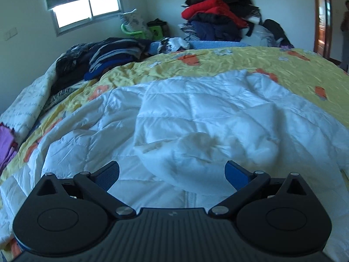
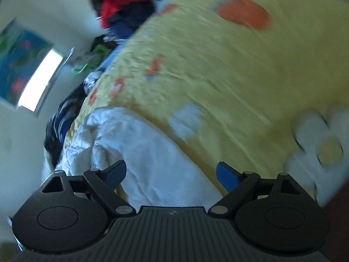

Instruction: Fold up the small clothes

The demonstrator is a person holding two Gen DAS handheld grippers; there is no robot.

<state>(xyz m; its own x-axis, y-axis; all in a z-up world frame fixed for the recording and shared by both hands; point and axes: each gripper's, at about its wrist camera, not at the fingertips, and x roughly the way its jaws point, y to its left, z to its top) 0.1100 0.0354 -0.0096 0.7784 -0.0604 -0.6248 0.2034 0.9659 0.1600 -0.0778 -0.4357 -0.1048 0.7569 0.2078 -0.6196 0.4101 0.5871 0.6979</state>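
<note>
A white quilted jacket (image 1: pixel 196 113) lies spread on the yellow flowered bedspread (image 1: pixel 218 63), its fluffy hood (image 1: pixel 196 159) bunched at the near end. My left gripper (image 1: pixel 173 174) hovers over the hood, open, with both blue pads wide apart and off the cloth. The right wrist view is tilted and blurred. There the jacket (image 2: pixel 139 148) shows at the lower left against the bedspread (image 2: pixel 218 76). My right gripper (image 2: pixel 171 173) is open above the jacket's edge, with nothing pressed between its fingers.
A stack of dark folded clothes (image 1: pixel 113 54) sits on the bed's far left. A tall heap with a red garment (image 1: pixel 218 15) stands against the back wall. A window (image 1: pixel 87 11) is at the back left, purple cloth (image 1: pixel 6 144) at the left edge, and a person (image 1: pixel 345 21) by the door.
</note>
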